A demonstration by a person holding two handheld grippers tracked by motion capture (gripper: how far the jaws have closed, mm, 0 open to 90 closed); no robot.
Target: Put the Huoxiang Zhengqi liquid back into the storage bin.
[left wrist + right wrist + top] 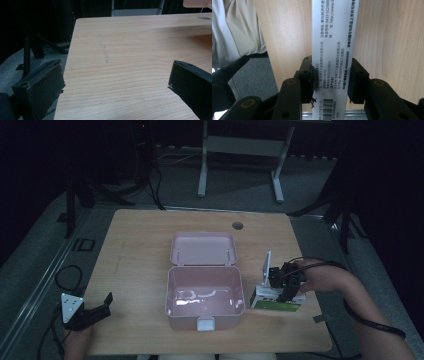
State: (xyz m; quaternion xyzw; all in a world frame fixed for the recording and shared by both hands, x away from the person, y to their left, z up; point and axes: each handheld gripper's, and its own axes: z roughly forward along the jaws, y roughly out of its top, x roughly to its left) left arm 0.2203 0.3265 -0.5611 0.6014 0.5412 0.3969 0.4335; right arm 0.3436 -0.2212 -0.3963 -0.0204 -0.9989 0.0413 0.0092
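An open pink lunch box (171, 292) stands mid-table, empty, with its lid (202, 248) laid back flat behind it. Just right of it lies a white and green medicine box (270, 301). My right gripper (286, 289) comes down on that box. In the right gripper view the jaws press both long sides of the white printed box (333, 37), so the right gripper (332, 80) is shut on it. My left gripper (102, 306) rests at the table's near left corner. Its fingers (42, 85) stand wide apart over bare wood, so the left gripper (115, 82) is open and holds nothing.
A pale flat piece (267, 265) stands upright just behind the right gripper. A round cable hole (237, 225) sits near the wooden table's (140, 250) far edge. Bare wood spreads left of the lunch box. The person's clothing (237, 30) lies beyond the near edge.
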